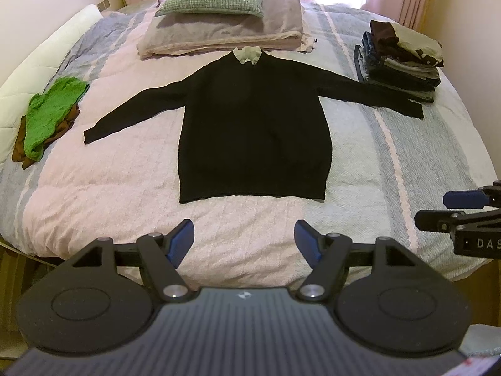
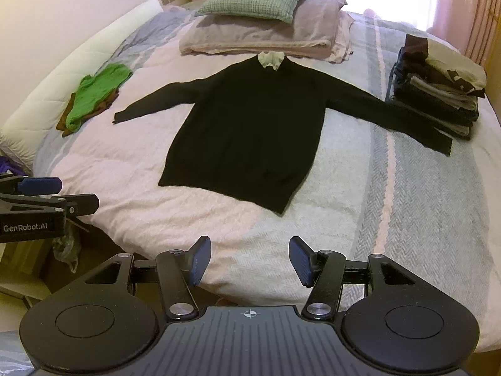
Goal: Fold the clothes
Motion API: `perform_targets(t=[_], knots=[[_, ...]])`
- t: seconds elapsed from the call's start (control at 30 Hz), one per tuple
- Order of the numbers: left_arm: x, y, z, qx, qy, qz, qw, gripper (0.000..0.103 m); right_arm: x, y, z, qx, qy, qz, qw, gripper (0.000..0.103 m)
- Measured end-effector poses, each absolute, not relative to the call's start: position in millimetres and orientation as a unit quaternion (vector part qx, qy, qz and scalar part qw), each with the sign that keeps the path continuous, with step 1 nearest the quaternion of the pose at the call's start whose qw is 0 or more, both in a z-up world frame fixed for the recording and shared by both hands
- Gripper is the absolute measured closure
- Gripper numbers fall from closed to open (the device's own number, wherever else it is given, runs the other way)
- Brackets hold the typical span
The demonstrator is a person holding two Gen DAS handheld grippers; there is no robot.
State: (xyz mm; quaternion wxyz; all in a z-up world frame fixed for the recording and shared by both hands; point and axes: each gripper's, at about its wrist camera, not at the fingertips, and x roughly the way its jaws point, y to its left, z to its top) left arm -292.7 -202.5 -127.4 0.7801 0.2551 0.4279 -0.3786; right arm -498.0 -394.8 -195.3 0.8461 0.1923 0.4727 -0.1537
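Lying flat on the bed [image 1: 94, 206], the black sweater [image 1: 253, 131] is spread face-up, both sleeves out, pale collar [image 1: 247, 54] at the far end near the pillows [image 1: 219, 22]. Long axis runs 12 to 6 in the left wrist view: collar at 12, hem at 6, hem edge nearest the tongs.

Left gripper [image 1: 244, 241]: blue pads wide apart, holding nothing, hovering over bare quilt short of the hem. Sweater sits dead ahead at 12 from it, body centred on its line.

Right gripper [image 2: 249, 258]: pads also spread, empty, over the quilt. From it the sweater lies ahead and slightly left, about 11 to 12; hem corner [image 2: 280, 211] is its closest point. Body looks skewed in this view, hem running from 9 down toward 5.

Sleeves: one cuff [image 1: 90, 136] reaches toward 10, near the green garment [image 1: 50, 112]; the other cuff [image 1: 413, 109] reaches toward 2, close beside the folded stack [image 1: 404, 62], touching or not I cannot tell.

Judgement: no fold begun. Left tong is nearer the 10 o'clock sleeve and hem corner, right tong nearer the 2 o'clock sleeve. A sleeve-in fold would mean each reaching forward and outward, then carrying across the 12–6 axis.
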Motion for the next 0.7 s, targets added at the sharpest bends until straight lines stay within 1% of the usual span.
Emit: perform_targets(t=[0.17,0.37,0.57,0.7], knots=[[-277.4,-208.8,-131.4,0.258,0.431,-0.381,0.777,0.034,-482.8,-399.1,-198.5,0.194,0.478,-0.153,0.843,0.050],[-239.2,-223.1,-140.2,0.263,0.436,-0.391,0.767,0.034,-446.7,-402.4,-203.9,0.199,0.483,-0.161,0.838,0.050],[-169.8,-245.5,-151.9,0.255,0.444,-0.402,0.759,0.034,-393.5,-427.5,-212.8,0.234,0.484,-0.196,0.820,0.050],[-108.9,-255.8,-156.9,0.248,0.441,-0.395,0.767,0.032,-358.6,-457.3,-212.3,0.258,0.467,-0.233,0.813,0.050]])
